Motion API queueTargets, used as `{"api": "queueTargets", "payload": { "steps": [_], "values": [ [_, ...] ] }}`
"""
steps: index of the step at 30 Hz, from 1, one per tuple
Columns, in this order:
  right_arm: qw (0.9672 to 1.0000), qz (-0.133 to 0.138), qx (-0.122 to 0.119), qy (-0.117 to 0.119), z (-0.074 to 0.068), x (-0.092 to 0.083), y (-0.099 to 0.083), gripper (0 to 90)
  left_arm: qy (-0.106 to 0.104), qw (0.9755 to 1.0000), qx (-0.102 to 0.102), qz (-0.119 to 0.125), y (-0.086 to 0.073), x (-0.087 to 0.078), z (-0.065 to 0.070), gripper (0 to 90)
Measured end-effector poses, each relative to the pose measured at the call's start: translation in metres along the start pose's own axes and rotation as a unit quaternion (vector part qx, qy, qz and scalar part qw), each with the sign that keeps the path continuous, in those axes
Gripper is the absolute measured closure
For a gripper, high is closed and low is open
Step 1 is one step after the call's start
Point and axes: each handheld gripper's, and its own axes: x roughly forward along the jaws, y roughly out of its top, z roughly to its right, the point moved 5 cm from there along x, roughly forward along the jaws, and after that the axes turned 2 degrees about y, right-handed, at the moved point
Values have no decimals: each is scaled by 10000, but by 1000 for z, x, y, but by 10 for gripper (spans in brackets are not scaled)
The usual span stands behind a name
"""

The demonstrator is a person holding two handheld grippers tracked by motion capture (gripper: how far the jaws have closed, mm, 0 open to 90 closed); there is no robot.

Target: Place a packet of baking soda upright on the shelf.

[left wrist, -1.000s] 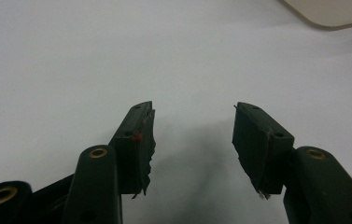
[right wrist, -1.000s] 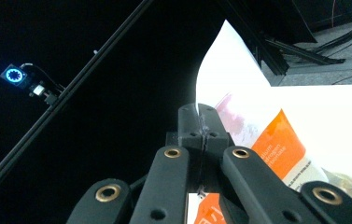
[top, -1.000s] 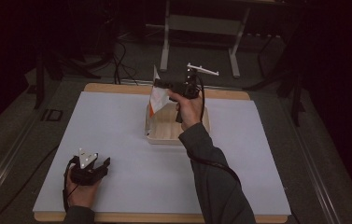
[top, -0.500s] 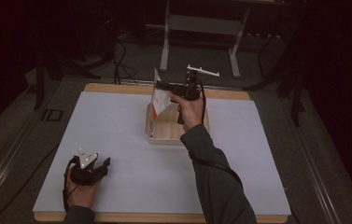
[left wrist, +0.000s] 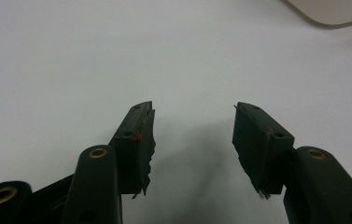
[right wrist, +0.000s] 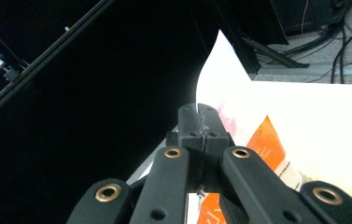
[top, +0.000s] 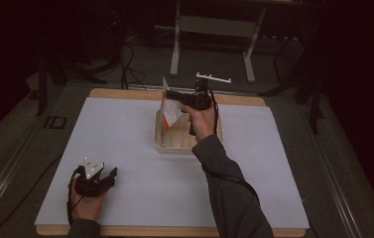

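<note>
Left gripper (top: 106, 174), nearest the viewer at the near-left of the white table cover (top: 125, 148), is resting low over the bare surface with its jaws standing apart and nothing between them; in the left gripper view the two black pads (left wrist: 141, 140) are framing plain white cover, and a corner of the cream tray (left wrist: 337, 11) is showing at the far right. Farther in, at mid-table and somewhat toward the far edge, the rectangular cream tray (top: 158, 141) is lying with its long axis running near to far. Right gripper (top: 167, 94), held by the right hand (top: 202, 119) above the tray's far-left part, is pointing left, and its jaws are pinching the top edge of a white and orange packet (top: 170, 111); in the right gripper view the jaws are meeting tight on the thin sheet (right wrist: 257, 135), which is rising above them to a point. The packet is hanging from the grip with its long axis roughly upright and its lower end dipping into the tray. The deciding relation: the packet is lying directly below the right gripper and over the tray, while the left gripper is well apart at the near-left, so the right hand is judged the working one, and any lowering or lifting is running along the packet's upright axis. Beyond the table's far edge, a metal stand (top: 177, 44) and cables are occupying the dark floor.
</note>
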Motion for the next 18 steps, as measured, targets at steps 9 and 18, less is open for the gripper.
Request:
{"api": "queueTargets", "payload": {
  "steps": [9,18],
  "values": [
    [9999,-105,74,-74,1,9,-7,900,-7,10000,-1,-1,0,0,0,478],
    [9993,-191,126,-282,7,14,-14,900,-2,10000,-8,-10,0,0,0,479]
  ]
}}
